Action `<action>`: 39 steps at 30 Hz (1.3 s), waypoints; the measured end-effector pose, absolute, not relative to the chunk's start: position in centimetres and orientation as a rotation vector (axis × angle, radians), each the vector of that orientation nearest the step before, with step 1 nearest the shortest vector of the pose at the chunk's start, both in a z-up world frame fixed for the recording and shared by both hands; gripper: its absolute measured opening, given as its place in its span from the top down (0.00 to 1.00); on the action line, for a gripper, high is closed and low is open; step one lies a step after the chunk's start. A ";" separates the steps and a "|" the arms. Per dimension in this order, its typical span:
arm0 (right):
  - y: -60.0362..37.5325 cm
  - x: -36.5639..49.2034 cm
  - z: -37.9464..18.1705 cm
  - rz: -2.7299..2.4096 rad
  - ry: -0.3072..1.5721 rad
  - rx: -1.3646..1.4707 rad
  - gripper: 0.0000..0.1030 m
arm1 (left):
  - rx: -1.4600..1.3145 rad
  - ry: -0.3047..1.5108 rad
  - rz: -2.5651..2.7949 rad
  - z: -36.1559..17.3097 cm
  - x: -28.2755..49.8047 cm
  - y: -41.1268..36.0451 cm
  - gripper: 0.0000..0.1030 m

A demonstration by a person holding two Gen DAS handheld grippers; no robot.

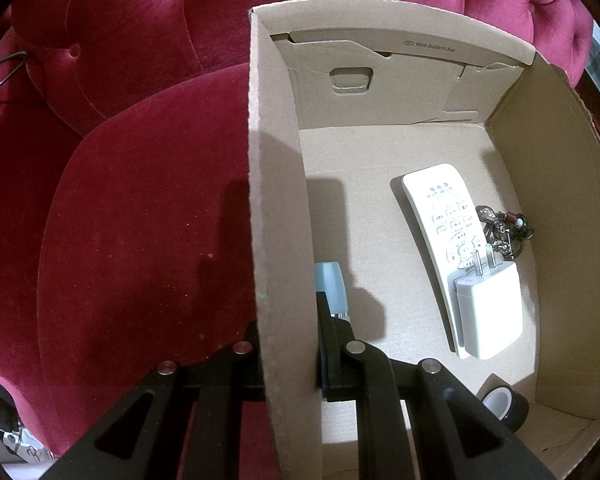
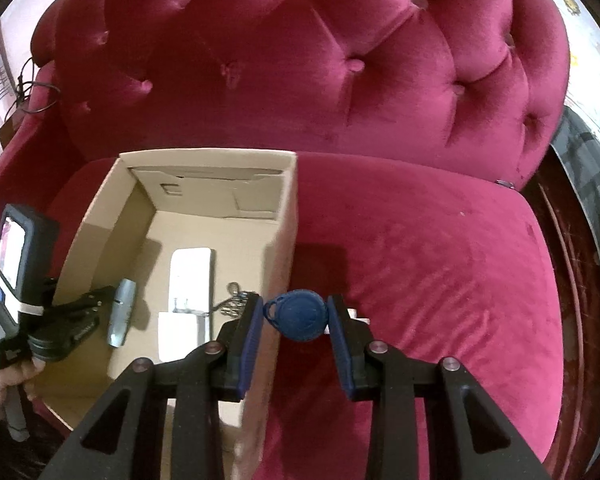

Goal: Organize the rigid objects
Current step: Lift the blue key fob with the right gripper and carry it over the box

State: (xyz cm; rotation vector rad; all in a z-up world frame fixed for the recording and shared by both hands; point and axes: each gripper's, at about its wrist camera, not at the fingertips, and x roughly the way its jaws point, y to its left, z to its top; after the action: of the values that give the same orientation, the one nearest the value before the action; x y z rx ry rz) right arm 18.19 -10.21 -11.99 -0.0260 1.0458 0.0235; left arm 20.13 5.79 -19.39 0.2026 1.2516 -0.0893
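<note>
Blue pads face each other on the right gripper [image 2: 296, 316], which reaches forward over the red velvet sofa [image 2: 420, 248] just outside the cardboard box's [image 2: 286, 216] right wall. Its jaws stand moderately apart, with a round blue key fob [image 2: 300, 315] between them; whether both pads press it is unclear.

The left gripper [image 1: 288, 320] straddles the box's left wall [image 1: 276, 200], one finger outside, one inside. The wall hides its outer finger, so I cannot tell whether it grips. A grey-blue cylinder [image 1: 332, 288] lies on the box floor touching the inner finger; from the right wrist camera the same silvery cylinder [image 2: 121, 312] sits at the left gripper's [image 2: 100, 304] tip.

Inside the box, a white remote [image 1: 440, 216] lies toward 1 o'clock, a white plug adapter [image 1: 488, 312] resting on its near end, a dark keyring cluster [image 1: 504, 232] beside it at 3 o'clock. A tape roll [image 1: 504, 404] sits at 5 o'clock, partly cut off by the gripper.
</note>
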 end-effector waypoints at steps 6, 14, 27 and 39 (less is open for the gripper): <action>-8.1 18.7 -11.9 0.055 1.046 -0.023 0.66 | 0.202 1.252 -0.089 -19.4 20.1 5.8 0.85; -5.5 19.5 -12.8 0.098 1.065 -0.022 0.66 | 0.202 1.252 -0.089 -19.4 20.1 5.8 0.85; -1.9 20.6 -15.4 0.145 1.116 -0.042 0.66 | 0.202 1.251 -0.089 -19.4 20.1 5.7 0.85; -1.4 21.0 -19.1 0.140 1.198 -0.009 0.66 | 0.202 1.252 -0.090 -19.4 20.1 5.7 0.85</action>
State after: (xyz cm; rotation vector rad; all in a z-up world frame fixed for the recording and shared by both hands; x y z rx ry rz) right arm 21.00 -1.39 -19.12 -0.0090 1.1978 0.1403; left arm 20.08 5.70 -19.44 0.2015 1.2517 -0.0898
